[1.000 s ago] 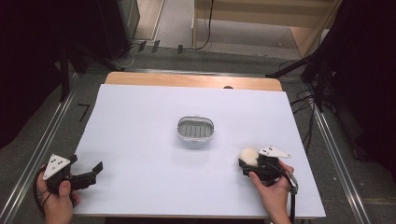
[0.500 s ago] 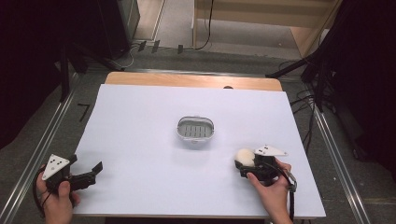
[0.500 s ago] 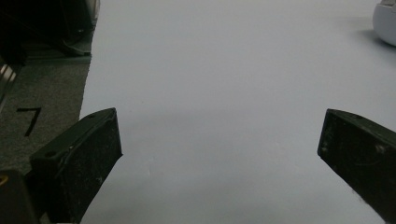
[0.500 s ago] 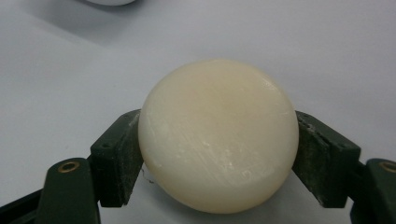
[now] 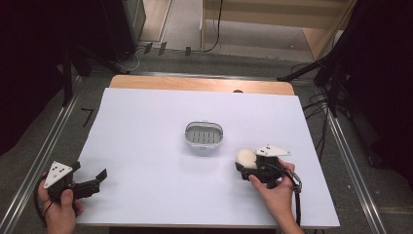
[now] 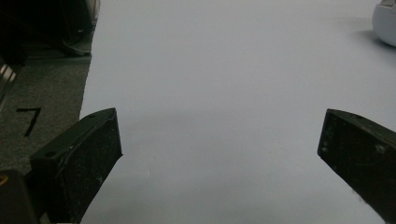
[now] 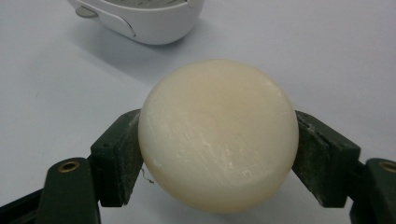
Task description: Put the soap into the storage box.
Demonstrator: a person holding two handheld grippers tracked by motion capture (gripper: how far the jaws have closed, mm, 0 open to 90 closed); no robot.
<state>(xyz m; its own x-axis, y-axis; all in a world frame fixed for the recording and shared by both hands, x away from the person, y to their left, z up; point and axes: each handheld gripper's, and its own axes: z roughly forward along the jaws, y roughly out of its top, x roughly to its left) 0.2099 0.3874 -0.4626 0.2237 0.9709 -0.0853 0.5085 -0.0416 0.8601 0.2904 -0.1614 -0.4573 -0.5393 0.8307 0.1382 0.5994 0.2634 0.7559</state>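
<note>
- The right tool (image 5: 245,163) clamps a round, cream-coloured bar of soap (image 7: 218,135) between its two black jaws, one pressed against each side, low over the white desk (image 5: 146,126) at its near right.
- The white soap dish (image 5: 203,137), with a slotted grey insert, sits near the middle of the desk, just to the far left of the held soap; in the right gripper view its rim (image 7: 140,18) lies beyond the soap, up and to the left.
- The dish runs long from left to right, so the likely next move is a short carry toward the far left.
- The left tool (image 5: 95,179) rests released at the near left corner, jaws spread wide over bare desk, well apart from the dish; the right hand (image 5: 275,192) is the nearer.
</note>
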